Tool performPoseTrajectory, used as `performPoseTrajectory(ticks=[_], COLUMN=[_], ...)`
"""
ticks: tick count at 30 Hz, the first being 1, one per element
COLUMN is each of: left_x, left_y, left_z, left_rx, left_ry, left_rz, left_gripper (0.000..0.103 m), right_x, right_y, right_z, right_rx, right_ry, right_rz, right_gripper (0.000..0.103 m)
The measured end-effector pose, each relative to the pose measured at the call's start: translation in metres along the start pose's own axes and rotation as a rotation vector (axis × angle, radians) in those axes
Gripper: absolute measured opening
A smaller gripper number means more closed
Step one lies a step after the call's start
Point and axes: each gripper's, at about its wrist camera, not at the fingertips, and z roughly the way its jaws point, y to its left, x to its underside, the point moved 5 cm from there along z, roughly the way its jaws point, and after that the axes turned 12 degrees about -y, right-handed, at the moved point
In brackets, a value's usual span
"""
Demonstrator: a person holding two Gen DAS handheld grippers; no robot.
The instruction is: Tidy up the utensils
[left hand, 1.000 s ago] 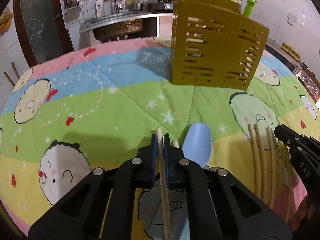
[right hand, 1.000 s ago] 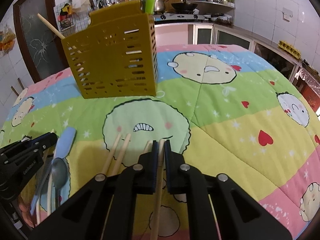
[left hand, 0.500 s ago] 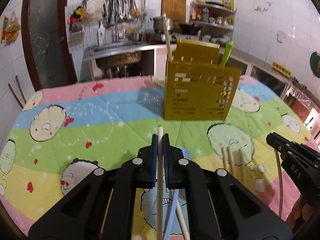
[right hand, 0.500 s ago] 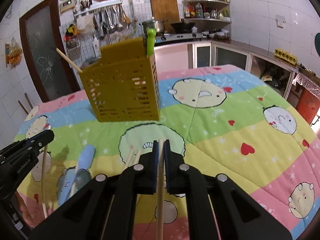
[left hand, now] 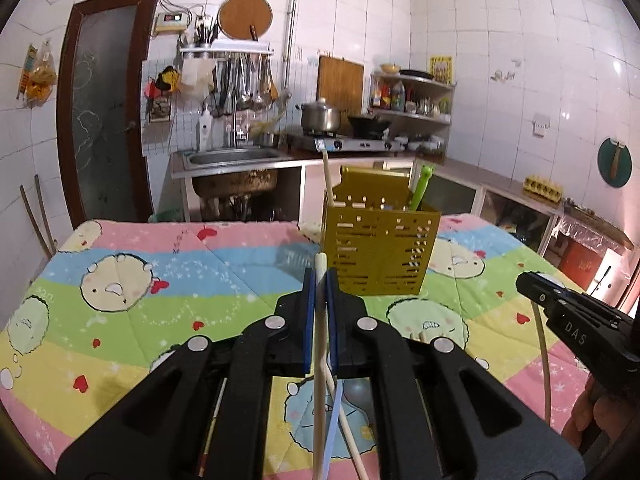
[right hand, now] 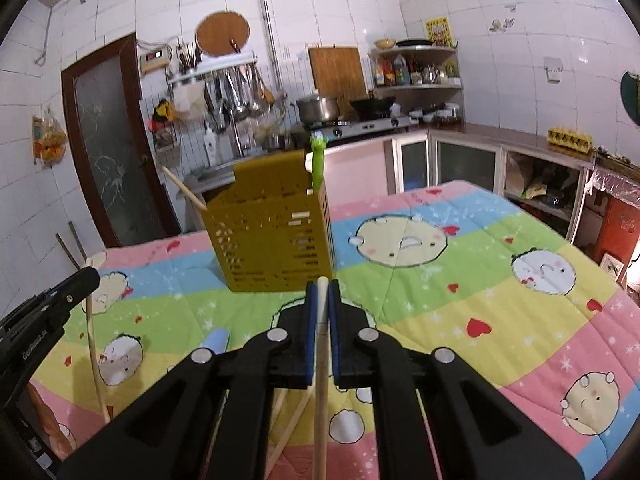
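The left gripper (left hand: 320,280), black with blue pads, is closed on a pale wooden chopstick (left hand: 320,360) that runs upright between its pads. The right gripper (right hand: 322,296), of the same make, is clamped on a second pale wooden chopstick (right hand: 321,380) in the same manner. Both are held above the table, which is covered by a striped cartoon-print quilt (right hand: 460,280).

The mustard-yellow perforated utensil caddy (left hand: 380,252) stands upright on the quilt ahead of both grippers, apart from them. It holds a leaning wooden chopstick (left hand: 327,176) and a green plastic utensil handle (left hand: 422,188).

On the quilt beneath the grippers lie a light-blue-handled spoon (right hand: 218,340) and further loose chopsticks (right hand: 294,420).
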Motion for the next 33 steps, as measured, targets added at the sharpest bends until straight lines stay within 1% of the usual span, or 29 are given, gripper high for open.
performPoseTrajectory(ticks=[7, 10, 15, 28, 33], left_x=[-0.010, -0.013, -0.018, -0.041, -0.060], left_y=[0.000, 0.000, -0.003, -0.002, -0.006], left_z=[-0.012, -0.015, -0.016, -0.012, -0.008], left_rx=[0.006, 0.010, 0.015, 0.038, 0.050], left_ry=[-0.044, -0.054, -0.073, -0.105, -0.131], left_rz=[0.003, 0.003, 0.000, -0.026, -0.024], left_gripper=[0.004, 0.004, 0.004, 0.004, 0.004], right_x=[-0.010, -0.016, -0.026, -0.047, -0.061], right_y=[0.003, 0.003, 0.001, 0.010, 0.014], right_z=[-0.013, -0.019, -0.026, -0.025, -0.021], right_rx=[-0.016, -0.038, -0.041, -0.054, -0.060], right_ry=[-0.052, -0.082, -0.132, -0.195, -0.229], right_rz=[-0.003, 0.010, 0.015, -0.006, -0.015], right_gripper=[0.006, 0.006, 0.006, 0.006, 0.006])
